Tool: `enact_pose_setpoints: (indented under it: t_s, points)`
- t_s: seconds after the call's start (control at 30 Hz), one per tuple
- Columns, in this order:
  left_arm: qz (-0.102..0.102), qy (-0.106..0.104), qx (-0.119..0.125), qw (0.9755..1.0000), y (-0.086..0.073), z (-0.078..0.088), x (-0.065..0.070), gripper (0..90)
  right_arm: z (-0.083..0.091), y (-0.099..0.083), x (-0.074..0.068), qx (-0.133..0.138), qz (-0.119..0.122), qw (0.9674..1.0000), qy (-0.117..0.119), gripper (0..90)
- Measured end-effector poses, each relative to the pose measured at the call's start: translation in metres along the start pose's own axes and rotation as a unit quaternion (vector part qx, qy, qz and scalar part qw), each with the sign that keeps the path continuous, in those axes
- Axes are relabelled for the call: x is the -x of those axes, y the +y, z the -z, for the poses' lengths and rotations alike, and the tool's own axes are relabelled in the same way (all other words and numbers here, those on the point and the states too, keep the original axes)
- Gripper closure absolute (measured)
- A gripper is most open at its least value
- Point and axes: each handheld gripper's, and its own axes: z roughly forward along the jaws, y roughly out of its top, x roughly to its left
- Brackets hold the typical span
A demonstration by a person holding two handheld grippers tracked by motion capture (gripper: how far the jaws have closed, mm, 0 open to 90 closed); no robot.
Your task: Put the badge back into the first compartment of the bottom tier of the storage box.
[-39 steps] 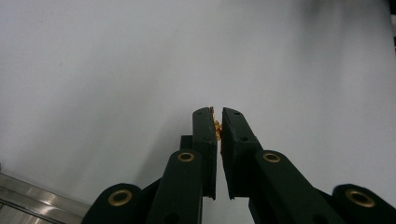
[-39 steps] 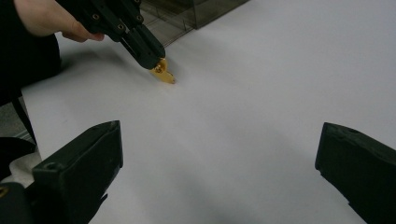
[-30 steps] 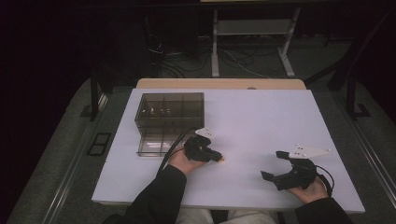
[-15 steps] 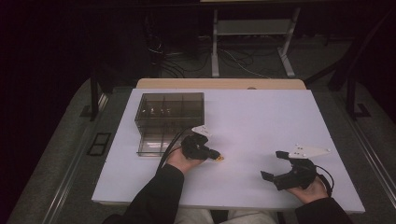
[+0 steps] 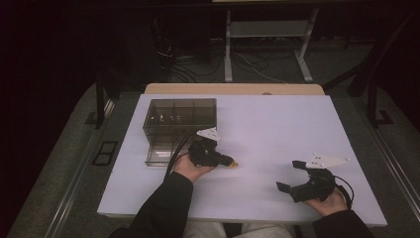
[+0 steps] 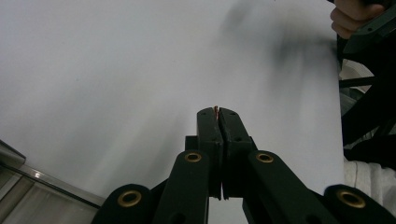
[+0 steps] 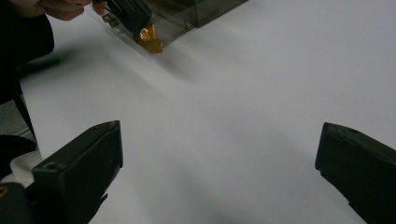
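The white table top (image 5: 277, 134) takes up the middle of the high view, its near edge along the bottom of the frame and its far edge against a tan strip in the upper middle. At centre left sits the smoky clear compartment box (image 5: 179, 130), well in from the table's left edge, with small items in its far cells that are too small to tell. Just below and right of the box, the left gripper (image 5: 229, 160) points toward frame right, its jaws pressed together on a small thin brass-coloured piece (image 7: 150, 39); in the left gripper view only a fine coppery sliver (image 6: 216, 110) peeks out between the closed tips. The piece hangs just above the table beside the box's near corner, at the upper left of the right gripper view. The right gripper (image 5: 291, 174) rests at the lower right of the high view with its jaws spread wide and nothing between them, well apart from the left one. The step in hand looks like carrying the piece, so the grip should stay firm, since so little metal is caught. Open table lies across the centre and upper right; the box wall at the left is the one edge to clear.
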Motion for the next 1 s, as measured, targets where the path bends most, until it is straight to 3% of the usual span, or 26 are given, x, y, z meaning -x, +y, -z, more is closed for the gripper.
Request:
enact_pose_setpoints:
  t_s: [0.53, 1.0]
  points:
    - [-0.01, 0.017, 0.007, 0.9998, 0.009, 0.026, 0.0, 88.2, 0.001, 0.0, 0.0, 0.003, 0.0, 1.0, -0.001, 0.5]
    - [-0.009, 0.032, 0.029, 0.999, 0.01, 0.049, -0.002, 88.2, 0.001, 0.0, 0.0, 0.005, -0.005, 1.0, -0.001, 0.5]
